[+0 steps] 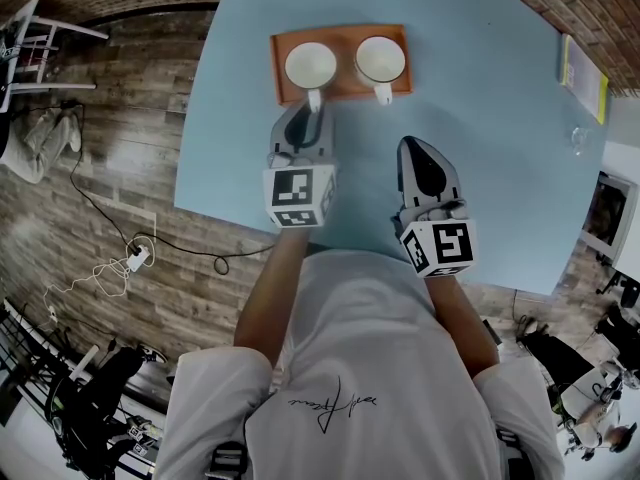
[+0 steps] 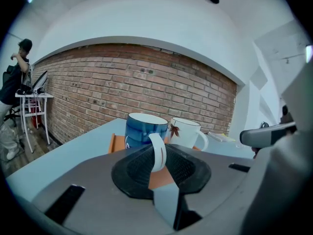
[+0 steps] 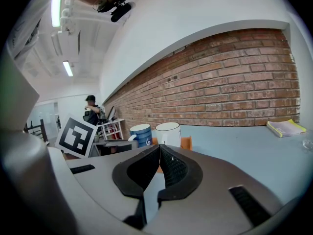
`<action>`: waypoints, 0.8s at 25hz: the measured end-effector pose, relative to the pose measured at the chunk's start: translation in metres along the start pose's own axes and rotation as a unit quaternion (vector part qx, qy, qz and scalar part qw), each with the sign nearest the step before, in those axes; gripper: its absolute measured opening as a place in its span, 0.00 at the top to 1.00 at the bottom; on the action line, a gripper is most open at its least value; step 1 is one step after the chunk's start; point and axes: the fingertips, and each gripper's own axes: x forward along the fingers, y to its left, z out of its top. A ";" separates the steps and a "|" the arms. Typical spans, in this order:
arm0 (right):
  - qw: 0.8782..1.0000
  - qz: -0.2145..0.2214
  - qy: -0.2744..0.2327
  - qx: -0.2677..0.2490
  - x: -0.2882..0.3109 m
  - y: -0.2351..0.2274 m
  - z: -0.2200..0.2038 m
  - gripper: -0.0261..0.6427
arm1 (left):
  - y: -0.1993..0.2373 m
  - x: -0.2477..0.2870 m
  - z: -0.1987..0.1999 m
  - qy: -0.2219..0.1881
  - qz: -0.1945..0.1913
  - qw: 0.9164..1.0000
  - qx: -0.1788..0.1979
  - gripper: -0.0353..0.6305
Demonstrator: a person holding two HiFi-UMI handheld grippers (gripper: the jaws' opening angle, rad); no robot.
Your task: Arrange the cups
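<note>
Two cups stand side by side on an orange tray (image 1: 340, 34) at the far side of the light blue table (image 1: 500, 178). The left one is a blue cup (image 2: 144, 129) with a white inside and a white handle (image 2: 157, 152); the right one is a white cup (image 2: 188, 132) with a leaf print. My left gripper (image 1: 311, 106) reaches to the tray's near edge, its pads closed on the blue cup's handle (image 1: 314, 99). My right gripper (image 1: 411, 146) rests shut and empty over the table, short of the white cup (image 1: 381, 59).
A yellow book (image 1: 583, 73) and a small clear glass (image 1: 580, 140) lie at the table's right side. A brick wall (image 2: 146, 87) runs behind the table. A person (image 2: 14, 77) stands by a white stand far left. Cables (image 1: 130, 258) lie on the wooden floor.
</note>
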 end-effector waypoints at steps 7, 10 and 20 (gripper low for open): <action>1.000 -0.001 0.000 -0.003 0.001 0.002 0.001 0.93 | -0.003 0.001 0.000 -0.003 -0.002 1.000 0.017 0.84; 1.000 -0.003 0.001 -0.004 0.000 0.002 0.001 0.93 | -0.003 0.000 -0.001 0.000 0.002 1.000 0.019 0.83; 1.000 -0.004 -0.005 -0.009 -0.001 0.005 0.006 0.93 | 0.001 -0.008 -0.001 -0.003 0.011 1.000 0.015 0.74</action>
